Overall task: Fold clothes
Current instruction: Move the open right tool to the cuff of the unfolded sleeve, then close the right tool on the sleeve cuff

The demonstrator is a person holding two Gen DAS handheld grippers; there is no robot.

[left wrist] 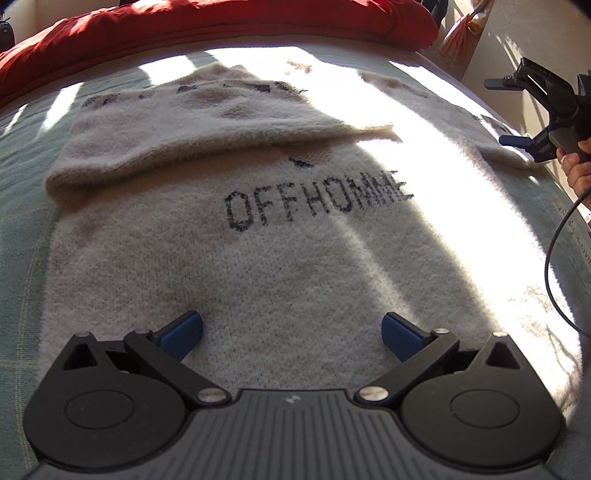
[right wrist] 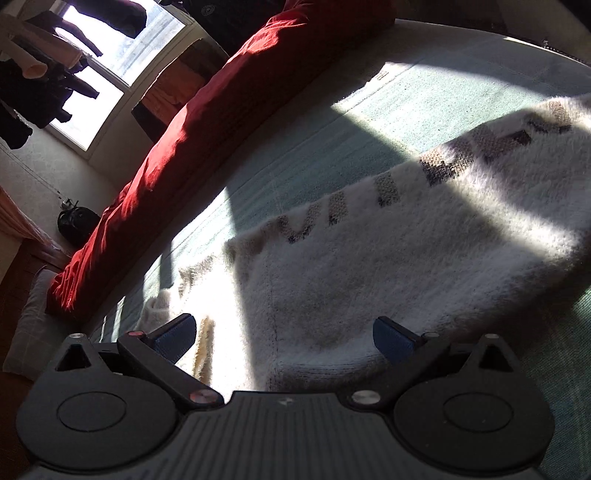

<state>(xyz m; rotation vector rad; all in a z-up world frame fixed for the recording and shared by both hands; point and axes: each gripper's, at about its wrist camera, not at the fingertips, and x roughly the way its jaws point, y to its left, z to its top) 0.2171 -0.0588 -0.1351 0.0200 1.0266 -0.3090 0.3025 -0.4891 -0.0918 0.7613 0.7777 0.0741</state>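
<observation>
The sweater [left wrist: 258, 266] lies flat on the bed [left wrist: 22, 229], one sleeve [left wrist: 192, 144] folded across. Both the left gripper [left wrist: 291, 334] and right gripper [right wrist: 284, 338] are spread, holding nothing. Its fuzzy knit could slip from a shallow pinch, undoing that sleeve fold.

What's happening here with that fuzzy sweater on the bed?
A person is folding a cream sweater spread on a green bedcover, using a hand-held gripping tool in each hand. One sleeve is already folded across the chest, above the lettering. The left tool hovers open over the sweater's lower part, gripping nothing. The right tool is open too, at the sweater's edge. A red duvet lies along the far side.
</observation>
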